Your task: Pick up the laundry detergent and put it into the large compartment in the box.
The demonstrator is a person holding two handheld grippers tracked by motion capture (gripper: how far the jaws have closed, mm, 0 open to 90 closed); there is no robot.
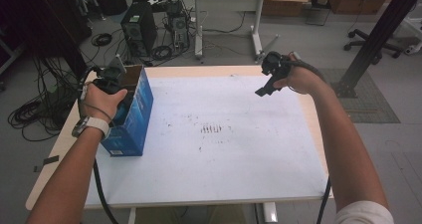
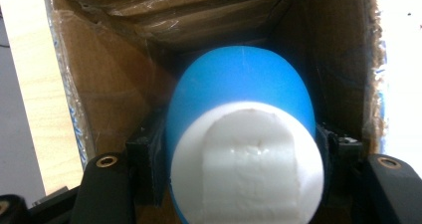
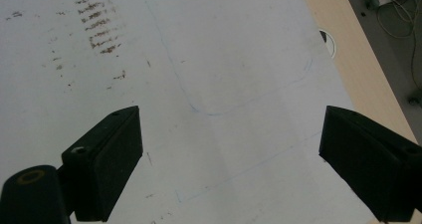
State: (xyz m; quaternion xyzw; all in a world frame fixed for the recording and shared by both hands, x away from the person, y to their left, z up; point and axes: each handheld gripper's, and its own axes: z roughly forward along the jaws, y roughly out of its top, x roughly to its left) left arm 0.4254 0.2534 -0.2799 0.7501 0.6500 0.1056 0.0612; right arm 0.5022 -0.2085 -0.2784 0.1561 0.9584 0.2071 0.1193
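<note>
blue-and-white bottle (image 2: pixel 244 149) sits clamped in my left tool (image 2: pixel 244 184), inside the open cardboard box (image 1: pixel 133 115) at nine o'clock on the worktop (image 1: pixel 229 149); release remains. right tool (image 3: pixel 229 159) gapes, idle, at two o'clock.

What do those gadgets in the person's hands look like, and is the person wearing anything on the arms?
Each hand holds a black tool. The right gripper has two flat, blocky black jaws with brass-coloured screw holes at their bases. The left gripper has the same black jaws and brass-coloured holes. A black cable trails from the left one. The left wrist wears a watch with a pale strap; a white sleeve shows on the right arm.
</note>
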